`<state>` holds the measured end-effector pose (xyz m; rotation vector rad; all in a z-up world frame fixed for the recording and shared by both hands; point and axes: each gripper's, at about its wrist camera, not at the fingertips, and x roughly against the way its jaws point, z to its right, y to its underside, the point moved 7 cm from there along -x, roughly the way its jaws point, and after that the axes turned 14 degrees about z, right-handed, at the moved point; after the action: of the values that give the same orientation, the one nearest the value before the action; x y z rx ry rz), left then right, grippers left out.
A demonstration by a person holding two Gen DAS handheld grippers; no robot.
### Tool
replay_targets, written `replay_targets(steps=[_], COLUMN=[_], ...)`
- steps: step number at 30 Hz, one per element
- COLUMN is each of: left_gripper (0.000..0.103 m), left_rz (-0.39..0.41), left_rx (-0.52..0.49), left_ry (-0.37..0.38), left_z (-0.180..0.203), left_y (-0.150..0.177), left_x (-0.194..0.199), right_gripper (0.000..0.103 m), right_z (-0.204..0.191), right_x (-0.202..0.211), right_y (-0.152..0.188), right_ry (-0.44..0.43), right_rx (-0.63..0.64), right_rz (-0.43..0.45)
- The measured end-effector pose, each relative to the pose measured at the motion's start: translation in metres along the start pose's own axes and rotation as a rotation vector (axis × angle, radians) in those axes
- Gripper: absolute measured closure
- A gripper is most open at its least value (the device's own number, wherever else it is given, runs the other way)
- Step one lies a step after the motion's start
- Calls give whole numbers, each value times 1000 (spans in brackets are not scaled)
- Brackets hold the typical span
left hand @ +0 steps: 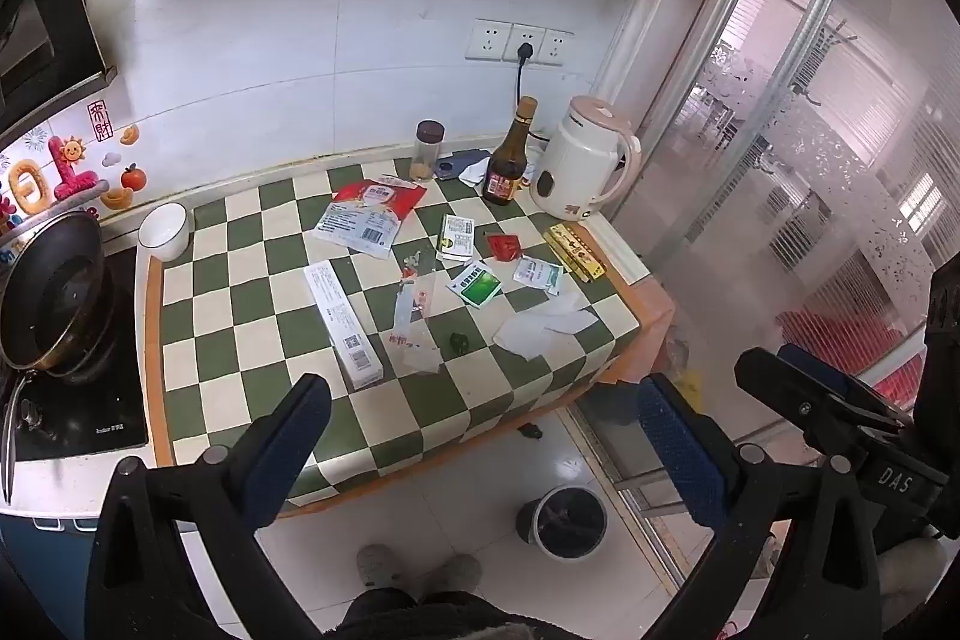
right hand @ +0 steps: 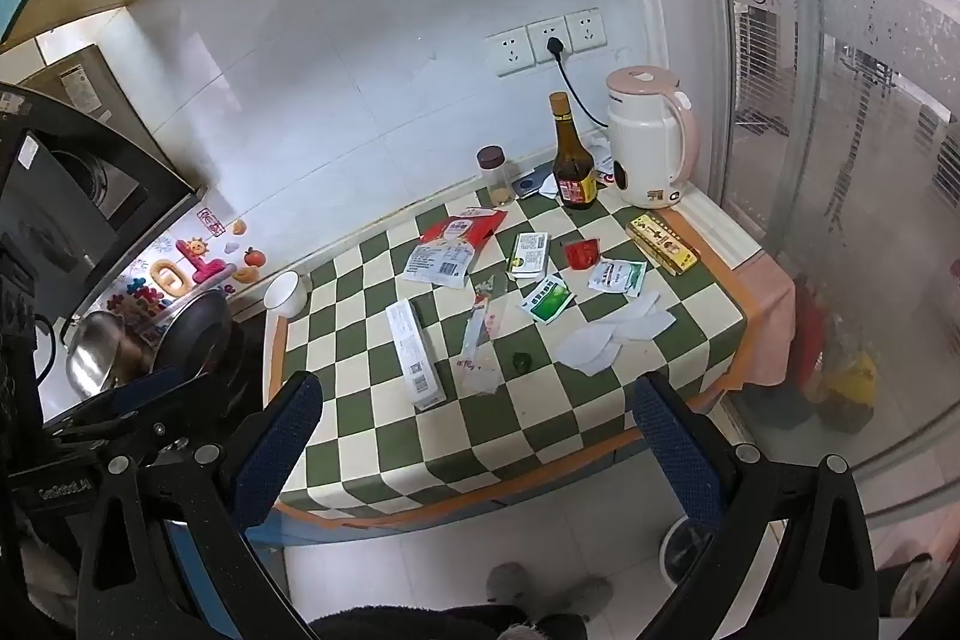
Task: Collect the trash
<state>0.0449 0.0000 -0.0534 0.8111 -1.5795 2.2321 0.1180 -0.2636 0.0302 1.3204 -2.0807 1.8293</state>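
Currently both tools idle, fingers spread wide, nothing between them: left tool (left hand: pixel 480 436), right tool (right hand: pixel 477 433), both short of the worktop (left hand: pixel 420 418) edge. Just ahead of the left tool lies the long white box (left hand: pixel 343 325); beside it to the right, clear torn wrappers (left hand: pixel 411 322) and a small green scrap (left hand: pixel 459 342). Ahead-right of the right tool, white tissue pieces (right hand: pixel 612 334). Further out: green sachet (left hand: pixel 474 285), white-green sachet (right hand: pixel 617 276), red ketchup packet (right hand: pixel 582 253), yellow box (right hand: pixel 662 244), red-white bag (left hand: pixel 366 215). Far end holds non-trash: sauce bottle (left hand: pixel 507 160), kettle (left hand: pixel 585 166), spice jar (left hand: pixel 427 151). Bin (left hand: pixel 567 520) on the floor, below-right of the left tool.

Risks, as judged: flat sachets and film lie flush on the cloth, so fingers may slip over them or pinch the tablecloth and drag everything. Reaching for far packets could knock the bottle. Tissue may tear or flutter past the bin.
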Motion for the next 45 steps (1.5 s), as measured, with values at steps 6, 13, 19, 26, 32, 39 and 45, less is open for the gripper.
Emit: replay_targets(steps=[6, 13, 19, 26, 32, 39, 45], left_gripper=[0, 0, 0, 0, 0, 0, 0], left_rz=[-1, 3, 4, 4, 6, 6, 6], left_rx=[-2, 6, 12, 11, 13, 13, 13], left_ry=[3, 9, 18, 26, 24, 25, 29], left_z=[6, 6, 6, 4, 4, 4, 5], left_y=[2, 2, 0, -2, -1, 0, -1], left_x=[-1, -6, -2, 0, 1, 1, 1], right_gripper=[0, 0, 0, 0, 0, 0, 0], right_z=[0, -8, -6, -7, -6, -5, -4], right_x=[-1, -5, -1, -1, 0, 0, -1], right_y=[0, 4, 5, 3, 1, 3, 3], right_ry=[-2, -14, -41, -47, -47, -48, -50], right_rx=[2, 3, -17, -18, -20, -21, -22], right_rz=[8, -11, -17, -20, -23, -22, -22])
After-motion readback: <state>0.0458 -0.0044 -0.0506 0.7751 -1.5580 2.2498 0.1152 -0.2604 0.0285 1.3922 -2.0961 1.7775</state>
